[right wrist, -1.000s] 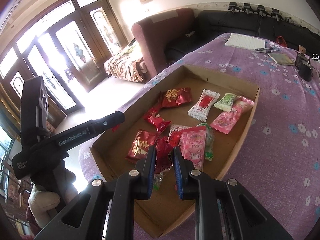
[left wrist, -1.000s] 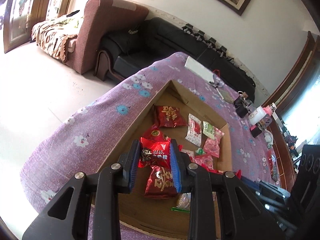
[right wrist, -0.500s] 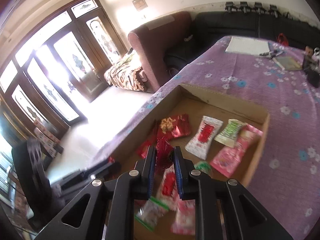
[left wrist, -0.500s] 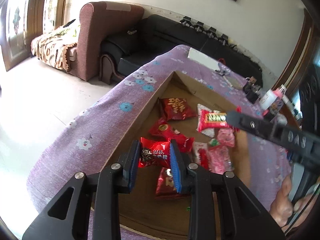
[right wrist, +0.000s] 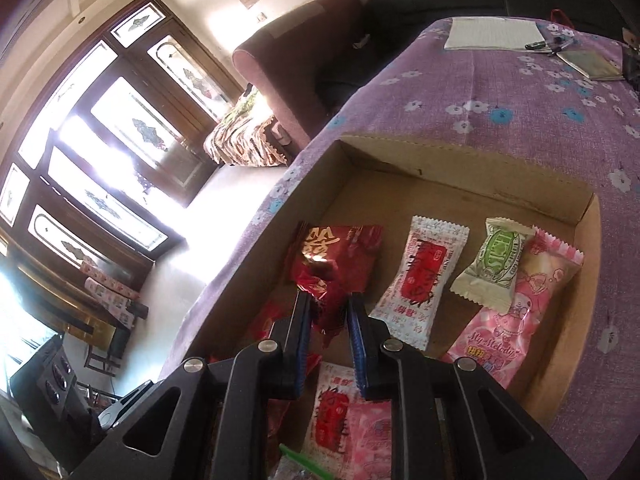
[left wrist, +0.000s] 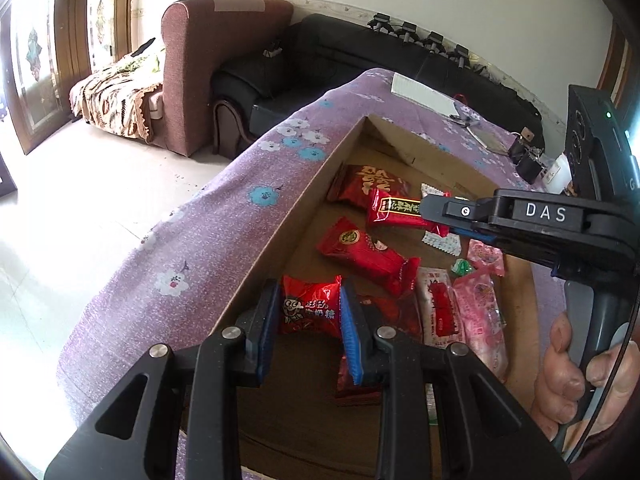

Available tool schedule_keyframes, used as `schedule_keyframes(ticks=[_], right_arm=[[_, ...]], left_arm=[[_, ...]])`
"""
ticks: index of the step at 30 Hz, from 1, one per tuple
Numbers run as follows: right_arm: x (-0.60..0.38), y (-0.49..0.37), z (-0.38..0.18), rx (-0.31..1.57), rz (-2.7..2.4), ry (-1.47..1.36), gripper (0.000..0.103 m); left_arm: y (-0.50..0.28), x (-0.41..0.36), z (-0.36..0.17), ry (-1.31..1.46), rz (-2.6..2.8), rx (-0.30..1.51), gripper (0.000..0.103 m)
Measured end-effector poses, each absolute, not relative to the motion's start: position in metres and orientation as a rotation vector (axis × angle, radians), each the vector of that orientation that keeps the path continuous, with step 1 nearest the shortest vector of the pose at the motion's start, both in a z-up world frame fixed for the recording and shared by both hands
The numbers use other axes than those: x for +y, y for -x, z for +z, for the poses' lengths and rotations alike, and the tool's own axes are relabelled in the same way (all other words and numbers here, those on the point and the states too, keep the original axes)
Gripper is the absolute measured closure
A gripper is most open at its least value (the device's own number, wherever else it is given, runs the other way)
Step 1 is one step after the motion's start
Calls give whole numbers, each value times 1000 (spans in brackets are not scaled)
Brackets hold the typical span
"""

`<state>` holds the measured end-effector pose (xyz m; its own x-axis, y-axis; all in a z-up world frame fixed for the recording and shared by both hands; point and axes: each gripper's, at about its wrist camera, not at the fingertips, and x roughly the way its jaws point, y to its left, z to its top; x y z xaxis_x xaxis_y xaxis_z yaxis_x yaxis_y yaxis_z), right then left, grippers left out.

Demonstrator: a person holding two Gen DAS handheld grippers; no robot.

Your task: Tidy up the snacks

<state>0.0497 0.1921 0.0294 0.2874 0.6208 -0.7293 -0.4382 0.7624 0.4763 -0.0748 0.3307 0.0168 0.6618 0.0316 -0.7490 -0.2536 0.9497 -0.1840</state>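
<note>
Left wrist view, left to right. Bare floor (left wrist: 80,208) lies off the bench (left wrist: 208,240) edge at far left; the purple flowered cloth rounds over that edge. The cardboard tray (left wrist: 280,232) has its left wall running diagonally from the near corner up to the far corner, close beside the bench edge with only a strip of cloth between.

Left gripper (left wrist: 308,320): jaws narrowly parted and clamped on a red candy packet (left wrist: 310,308), its long axis lying across the jaws, printed face toward the camera, just inside the tray's left wall. Bare cardboard floor shows below it at the near end.

Further right, a long red wrapper (left wrist: 368,254) lies in the tray pointing diagonally, far-left to near-right. Right gripper (left wrist: 430,210): jaws almost fully closed, pinching one end of a red bar packet (left wrist: 394,210) held above the tray; its long axis is roughly level, pointing left. Pink and white packets (left wrist: 476,312) lie along the tray's right side.

Right wrist view: bare tray floor runs along the far wall (right wrist: 460,160).
</note>
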Motion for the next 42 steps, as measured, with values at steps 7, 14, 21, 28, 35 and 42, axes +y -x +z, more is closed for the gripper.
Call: schedule_keyframes(ticks=[7, 14, 21, 28, 35, 42], right_arm=[[200, -47, 31, 1050, 691, -138, 82], [197, -38, 41, 998, 668, -128, 46], [177, -25, 63, 961, 685, -156, 46], [157, 5, 54, 1030, 773, -232, 46], [157, 13, 33, 1099, 764, -204, 47], [155, 3, 40, 1072, 707, -149, 47]], left_arm=[[74, 329, 15, 270, 181, 833, 76], [74, 331, 16, 295, 176, 832, 73], [79, 328, 20, 313, 164, 843, 57], [88, 320, 33, 299, 166, 802, 46], [97, 317, 45, 295, 171, 768, 46], [107, 314, 56, 277, 191, 740, 46]])
